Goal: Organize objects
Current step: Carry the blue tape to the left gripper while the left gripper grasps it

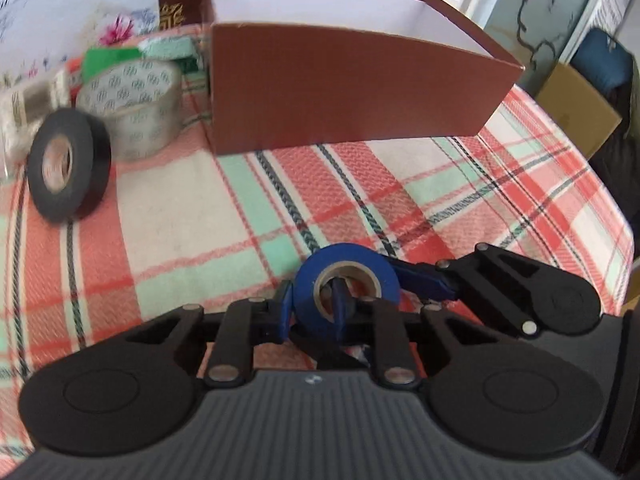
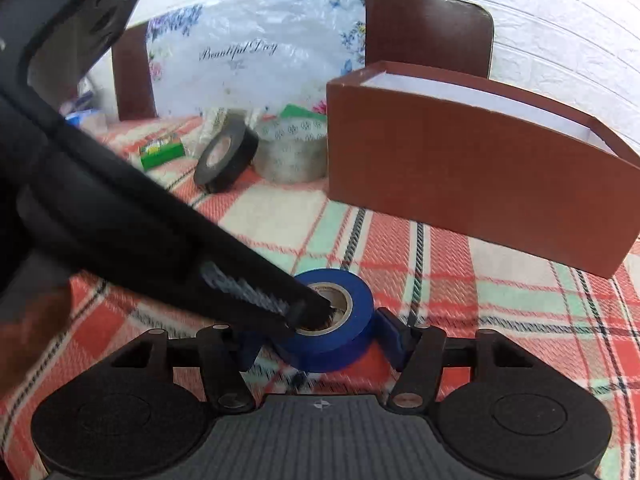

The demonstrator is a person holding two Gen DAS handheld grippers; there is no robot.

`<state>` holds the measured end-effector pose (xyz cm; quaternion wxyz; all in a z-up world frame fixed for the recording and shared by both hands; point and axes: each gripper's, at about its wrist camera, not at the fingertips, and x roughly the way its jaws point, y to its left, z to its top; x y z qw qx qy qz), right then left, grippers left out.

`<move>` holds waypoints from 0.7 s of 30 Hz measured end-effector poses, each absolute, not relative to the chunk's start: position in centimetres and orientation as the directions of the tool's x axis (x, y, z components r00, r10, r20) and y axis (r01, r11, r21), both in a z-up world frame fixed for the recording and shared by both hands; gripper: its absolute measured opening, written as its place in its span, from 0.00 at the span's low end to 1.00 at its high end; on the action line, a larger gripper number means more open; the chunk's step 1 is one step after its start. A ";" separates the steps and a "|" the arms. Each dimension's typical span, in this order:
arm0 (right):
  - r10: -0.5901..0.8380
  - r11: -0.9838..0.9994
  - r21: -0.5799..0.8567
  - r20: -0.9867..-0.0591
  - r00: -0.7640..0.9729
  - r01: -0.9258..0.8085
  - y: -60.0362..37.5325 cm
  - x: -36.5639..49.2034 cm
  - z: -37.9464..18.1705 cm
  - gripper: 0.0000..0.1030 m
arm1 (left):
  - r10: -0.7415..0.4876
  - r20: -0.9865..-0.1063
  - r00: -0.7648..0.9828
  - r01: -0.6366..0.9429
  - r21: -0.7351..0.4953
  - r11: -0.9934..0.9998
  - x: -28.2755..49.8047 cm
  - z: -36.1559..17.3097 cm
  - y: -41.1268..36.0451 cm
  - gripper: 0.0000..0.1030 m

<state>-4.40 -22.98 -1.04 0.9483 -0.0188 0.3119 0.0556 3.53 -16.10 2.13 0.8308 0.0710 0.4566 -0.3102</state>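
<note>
Blue tape roll (image 1: 346, 280): lies low in the middle of both wrist views, on the plaid cloth (image 1: 180, 216), in front of the brown box. Its cardboard core faces up and toward the cameras.

Left gripper (image 1: 312, 304): closed tight on the wall of the blue tape roll. In the left wrist view one blue finger (image 1: 340, 300) stands inside the core and the other sits against the outer wall at the roll's left side. In the right wrist view this gripper comes in as a dark arm from the upper left, its tip in the core.

Right gripper (image 2: 320, 344): about half open, one blue finger (image 2: 390, 334) on each side of the roll. The right finger lies against the roll's outer wall; whether the left finger presses on it cannot be told, since the left gripper covers it. In the left wrist view it enters from the right edge, a blue finger reaching to the roll's right side.

Brown box (image 1: 348, 92): open-topped, white inside, upper middle of the left wrist view and upper right of the right wrist view, beyond the blue roll.

Black tape roll (image 1: 68, 164): stands on edge at the left of the left wrist view, leaning against the clear printed tape roll (image 1: 136, 108) just behind it.

Green packet (image 2: 162, 152): lies on the cloth left of the black roll in the right wrist view.

Floral plastic bag (image 2: 248, 60): at the back, printed with script lettering.
</note>
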 end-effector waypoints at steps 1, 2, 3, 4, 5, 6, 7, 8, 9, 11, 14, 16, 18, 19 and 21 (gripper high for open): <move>0.095 0.994 0.007 -0.577 0.811 -0.111 -23.2 -4.4 -0.9 0.55 | -0.457 -0.797 0.395 0.584 -0.166 0.795 3.7 2.7 -16.2 0.22; 0.088 0.995 0.010 -0.546 0.833 -0.099 -23.4 -4.5 -0.6 0.56 | -0.475 -0.779 0.410 0.594 -0.167 0.787 3.8 3.5 -16.5 0.21; 0.073 0.996 0.000 -0.502 0.862 -0.084 -23.7 -4.7 -0.1 0.56 | -0.494 -0.754 0.432 0.607 -0.162 0.778 3.9 4.5 -16.9 0.21; 0.051 0.998 -0.018 -0.450 0.891 -0.066 -23.9 -4.8 0.6 0.56 | -0.513 -0.725 0.459 0.622 -0.150 0.768 4.1 5.8 -17.3 0.21; 0.022 0.998 -0.042 -0.393 0.919 -0.041 -24.1 -4.7 1.4 0.56 | -0.532 -0.692 0.488 0.638 -0.134 0.759 4.2 7.1 -17.9 0.21; -0.012 0.998 -0.069 -0.335 0.942 -0.012 -24.4 -4.5 2.2 0.56 | -0.548 -0.659 0.515 0.648 -0.119 0.752 4.4 8.3 -18.6 0.22; -0.046 0.995 -0.097 -0.281 0.959 0.019 -24.6 -4.1 3.0 0.56 | -0.562 -0.629 0.537 0.654 -0.109 0.748 4.8 9.3 -19.4 0.22; -0.081 0.991 -0.127 -0.230 0.970 0.053 -24.9 -3.5 3.6 0.56 | -0.575 -0.602 0.554 0.660 -0.103 0.744 5.4 10.1 -20.2 0.21; -0.116 0.983 -0.159 -0.186 0.976 0.086 -25.2 -2.8 4.0 0.56 | -0.581 -0.586 0.565 0.663 -0.098 0.743 6.1 10.6 -21.1 0.22; -0.169 0.966 -0.221 -0.143 0.975 0.134 -25.7 -1.0 4.3 0.56 | -0.582 -0.583 0.567 0.660 -0.101 0.744 7.8 10.9 -22.8 0.22; -0.225 0.948 -0.257 -0.119 0.967 0.189 -26.9 1.4 3.5 0.56 | -0.588 -0.594 0.549 0.655 -0.131 0.744 9.8 9.7 -24.8 0.23; -0.250 0.944 -0.244 -0.098 0.963 0.221 -27.5 2.3 2.8 0.56 | -0.598 -0.573 0.560 0.658 -0.131 0.741 10.1 9.3 -25.4 0.23; -0.256 0.947 -0.224 -0.092 0.962 0.230 -28.0 2.9 2.6 0.57 | -0.588 -0.571 0.573 0.646 -0.128 0.753 10.3 8.9 -25.9 0.26; -0.246 0.952 -0.211 -0.087 0.965 0.223 -28.2 3.1 2.6 0.57 | -0.578 -0.574 0.580 0.640 -0.119 0.759 10.3 8.9 -26.1 0.28; -0.247 0.950 -0.216 -0.079 0.966 0.225 -28.1 3.4 2.4 0.57 | -0.561 -0.591 0.579 0.633 -0.109 0.767 10.6 8.8 -26.3 0.29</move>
